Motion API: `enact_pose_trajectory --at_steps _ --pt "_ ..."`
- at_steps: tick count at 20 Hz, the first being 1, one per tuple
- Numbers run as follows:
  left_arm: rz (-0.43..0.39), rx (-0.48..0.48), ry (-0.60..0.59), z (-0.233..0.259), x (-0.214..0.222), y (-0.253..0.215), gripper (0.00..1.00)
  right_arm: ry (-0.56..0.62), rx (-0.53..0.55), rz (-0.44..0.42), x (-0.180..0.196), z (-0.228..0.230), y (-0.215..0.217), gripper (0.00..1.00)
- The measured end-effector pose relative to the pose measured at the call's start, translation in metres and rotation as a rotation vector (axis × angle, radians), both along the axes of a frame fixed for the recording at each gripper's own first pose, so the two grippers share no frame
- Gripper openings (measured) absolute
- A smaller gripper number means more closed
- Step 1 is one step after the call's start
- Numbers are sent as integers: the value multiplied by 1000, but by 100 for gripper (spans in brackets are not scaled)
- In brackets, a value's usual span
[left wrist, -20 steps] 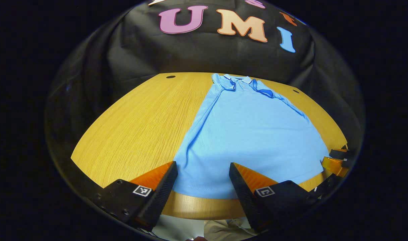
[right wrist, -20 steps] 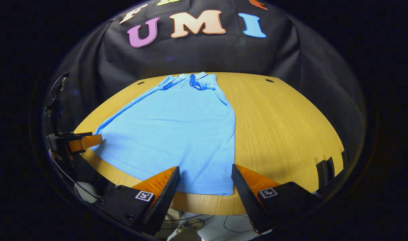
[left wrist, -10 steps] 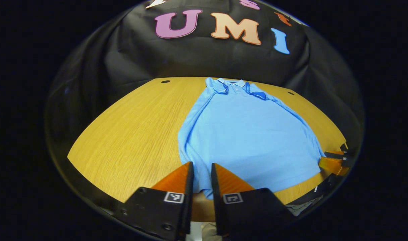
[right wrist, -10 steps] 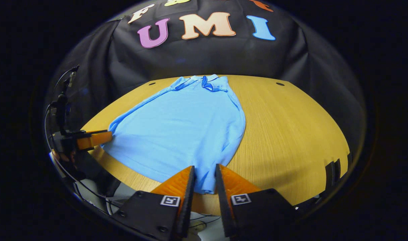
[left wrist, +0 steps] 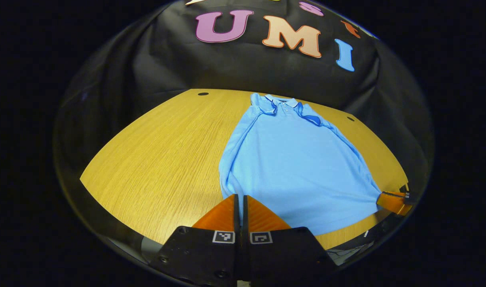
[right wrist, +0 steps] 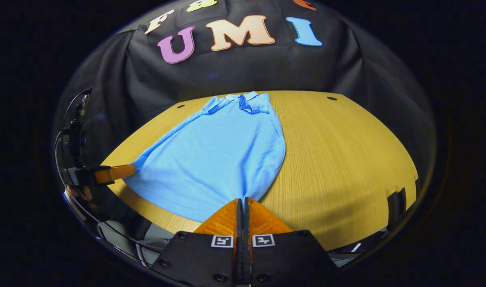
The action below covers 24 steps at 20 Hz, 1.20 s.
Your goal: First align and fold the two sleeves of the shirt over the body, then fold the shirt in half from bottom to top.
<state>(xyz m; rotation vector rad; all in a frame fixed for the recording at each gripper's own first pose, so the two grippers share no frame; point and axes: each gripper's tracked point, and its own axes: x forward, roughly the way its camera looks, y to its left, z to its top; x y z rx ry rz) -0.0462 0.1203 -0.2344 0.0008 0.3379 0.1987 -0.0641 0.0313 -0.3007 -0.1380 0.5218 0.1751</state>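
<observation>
A light blue polo shirt (left wrist: 294, 159) (right wrist: 219, 155) lies flat on the wooden table (left wrist: 163, 159), collar at the far side, sleeves folded over the body. In the left gripper view my left gripper (left wrist: 240, 197) is shut on the shirt's near left hem corner. The right gripper (left wrist: 392, 199) shows at that view's right edge, pinching the other hem corner. In the right gripper view my right gripper (right wrist: 243, 200) is shut on the near right hem corner. The left gripper (right wrist: 121, 172) shows at the left of that view, gripping the hem. The hem is slightly raised and drawn taut.
The table (right wrist: 346, 159) has bare wood on both sides of the shirt. Small dark holes (left wrist: 203, 93) (right wrist: 331, 98) sit near its far edge. A hand and cables (right wrist: 73, 135) are at the left of the right gripper view.
Both grippers went from open around the hem corners to shut on them. The hem bunched at each corner and lifted slightly off the table's near edge.
</observation>
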Motion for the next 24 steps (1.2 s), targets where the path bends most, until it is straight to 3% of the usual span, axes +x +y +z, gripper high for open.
enact_pose_trajectory --at_steps 5,11,17,24 --pt "-37 8 -83 55 31 -11 0 -76 -2 9 37 52 9 3" --pt "-121 2 -185 126 106 -17 0 -186 -51 -29 112 108 17 3" --pt "-186 -24 -227 181 198 -7 0 -262 -83 -101 212 155 32 2" --pt "-200 -37 -200 204 320 7 0 -296 -137 -151 352 175 39 2"
